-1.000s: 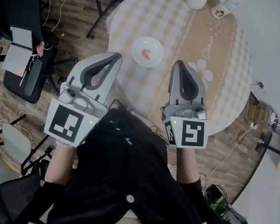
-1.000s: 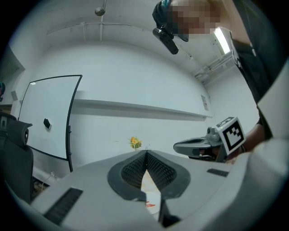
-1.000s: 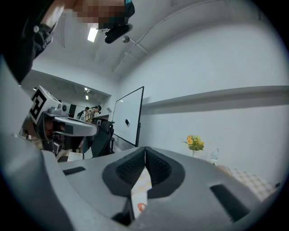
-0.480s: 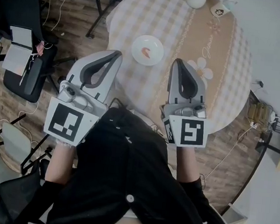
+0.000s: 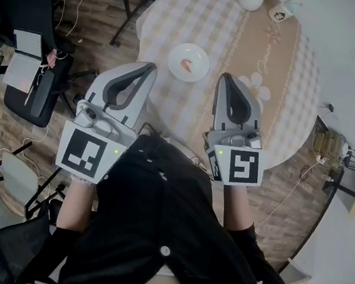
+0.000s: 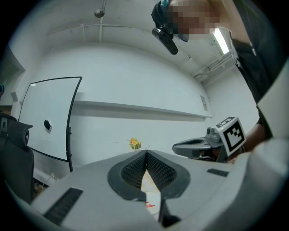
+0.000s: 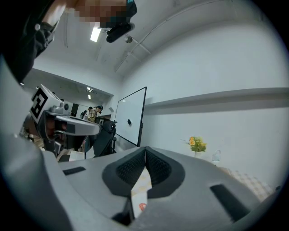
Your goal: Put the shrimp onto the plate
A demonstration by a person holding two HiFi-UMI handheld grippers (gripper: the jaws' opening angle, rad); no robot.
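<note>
A small reddish shrimp [image 5: 186, 64], seemingly, lies on the round white plate [image 5: 199, 56], well ahead between the left claw [image 5: 150, 68] and right claw [image 5: 224, 79], both pressed together, empty.

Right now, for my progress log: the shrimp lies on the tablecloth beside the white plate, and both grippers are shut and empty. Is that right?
Not quite. The shrimp lies on the white plate, not on the tablecloth beside it, as the head view shows. The left gripper and right gripper are indeed both shut and empty.
</note>
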